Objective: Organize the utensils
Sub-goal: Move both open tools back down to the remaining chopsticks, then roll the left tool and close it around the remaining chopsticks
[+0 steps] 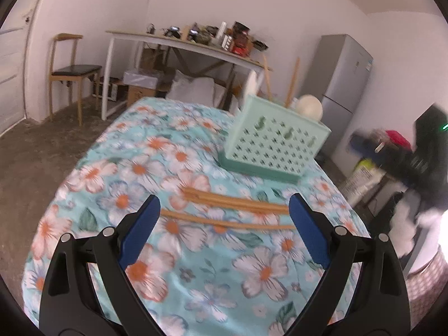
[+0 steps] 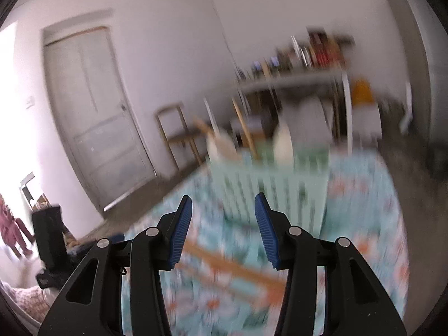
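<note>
- Your left gripper [image 1: 224, 210] hangs just above the flowered tablecloth [image 1: 156, 151], jaws spread wide with nothing pinched between them.
- The 2 wooden chopsticks [image 1: 238, 202] lie flat on the cloth right ahead of those jaws, side by side, and their long axis runs across your line of approach, from 1 blue pad to the other.
- That crosswise lie is the point to watch: I judge that closing as you stand would squeeze the sticks end to end, so roll the wrist until the pads face their long sides.
- The mint utensil basket [image 1: 274, 142] stands beyond the chopsticks, well apart from them, with other utensils upright in it.
- Your right gripper [image 2: 223, 229] is empty too, jaws parted about halfway, in a blurred view; the chopsticks [image 2: 224, 264] run slantwise beneath it, the basket [image 2: 268, 184] ahead.
- Both grippers look close to the sticks; I cannot tell which is nearer.
</note>
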{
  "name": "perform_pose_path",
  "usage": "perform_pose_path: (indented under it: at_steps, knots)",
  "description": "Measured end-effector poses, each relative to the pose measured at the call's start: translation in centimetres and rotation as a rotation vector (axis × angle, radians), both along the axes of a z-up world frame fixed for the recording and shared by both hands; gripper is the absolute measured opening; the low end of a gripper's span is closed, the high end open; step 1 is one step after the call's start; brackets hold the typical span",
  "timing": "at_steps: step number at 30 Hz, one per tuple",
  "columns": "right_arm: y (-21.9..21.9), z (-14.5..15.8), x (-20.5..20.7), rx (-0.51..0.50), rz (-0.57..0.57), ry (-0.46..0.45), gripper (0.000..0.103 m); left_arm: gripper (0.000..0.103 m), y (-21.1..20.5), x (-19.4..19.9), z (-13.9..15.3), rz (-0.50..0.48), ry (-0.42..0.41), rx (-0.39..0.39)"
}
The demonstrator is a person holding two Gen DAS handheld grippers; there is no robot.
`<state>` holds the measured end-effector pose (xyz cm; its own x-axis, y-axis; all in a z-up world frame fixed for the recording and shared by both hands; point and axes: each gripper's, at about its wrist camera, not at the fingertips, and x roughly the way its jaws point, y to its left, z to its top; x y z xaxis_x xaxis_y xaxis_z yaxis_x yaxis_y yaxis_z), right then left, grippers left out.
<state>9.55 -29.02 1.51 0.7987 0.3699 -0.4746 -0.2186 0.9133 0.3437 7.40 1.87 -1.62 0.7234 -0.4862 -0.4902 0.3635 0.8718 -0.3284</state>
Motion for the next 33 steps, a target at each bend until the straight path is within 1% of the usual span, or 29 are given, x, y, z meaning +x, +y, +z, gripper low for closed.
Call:
perform_pose_path:
  at_steps: [1,2,3,4,5,8,9,10,12,14,15,16,20,24,28,31,32,33]
  knots:
    - [-0.1,-0.9,0.0,0.020,-0.004,0.032,0.046,0.087,-0.1,-0.1,-0.2,-0.012,0.007,-0.008]
    - [-0.2,-2.0,-0.1,0.045,-0.013,0.067,0.046,0.081,-0.3,-0.1,-0.4,-0.026,0.021,-0.022]
    - [-0.3,-2.5,-0.1,0.054,-0.017,0.081,0.046,0.080,-0.5,0.1,-0.8,-0.042,0.050,-0.042]
    - [-0.3,-3.2,-0.3,0.065,-0.021,0.098,0.046,0.075,-0.6,0.3,-1.2,-0.052,0.076,-0.060]
    - [-0.3,-3.6,-0.4,0.065,-0.027,0.103,0.046,0.070,-0.6,0.6,-1.6,-0.057,0.100,-0.079]
    - [0.1,-3.9,-0.7,0.044,-0.026,0.098,0.046,0.063,-0.4,2.0,-3.0,-0.054,0.190,-0.161]
    - [0.1,-3.9,-0.6,0.034,-0.022,0.095,0.046,0.061,-0.1,2.7,-3.7,-0.032,0.237,-0.198]
    - [0.2,-3.9,-0.7,0.027,-0.017,0.094,0.046,0.057,0.1,3.2,-4.2,-0.017,0.266,-0.222]
    - [0.3,-3.7,-0.8,0.019,-0.009,0.090,0.046,0.053,0.8,4.5,-5.8,0.034,0.352,-0.286]
    - [0.3,-3.2,-0.6,0.016,-0.002,0.084,0.046,0.045,1.2,5.5,-7.4,0.082,0.420,-0.309]
    - [0.3,-3.3,-0.6,0.017,0.001,0.083,0.046,0.040,1.4,5.9,-8.0,0.107,0.438,-0.320]
    - [0.2,-3.4,-0.6,0.021,0.002,0.083,0.046,0.036,1.6,6.1,-8.1,0.123,0.440,-0.328]
    - [0.1,-4.3,-0.5,0.006,-0.003,0.101,0.046,0.036,1.8,7.3,-8.4,0.168,0.470,-0.379]
    - [-0.1,-4.9,-0.5,0.017,-0.006,0.107,0.046,0.036,1.8,8.0,-8.5,0.234,0.494,-0.417]
    - [-0.4,-5.2,-0.5,0.029,-0.013,0.112,0.046,0.033,0.9,8.4,-8.1,0.299,0.500,-0.380]
    - [-0.6,-5.2,-0.7,0.030,-0.017,0.110,0.046,0.021,0.7,8.4,-8.1,0.351,0.511,-0.358]
    - [-0.7,-5.2,-0.7,0.032,-0.018,0.108,0.046,0.018,0.9,8.4,-8.2,0.358,0.514,-0.360]
    - [-0.8,-5.1,-0.8,0.033,-0.019,0.106,0.046,0.017,0.9,8.3,-8.1,0.357,0.511,-0.346]
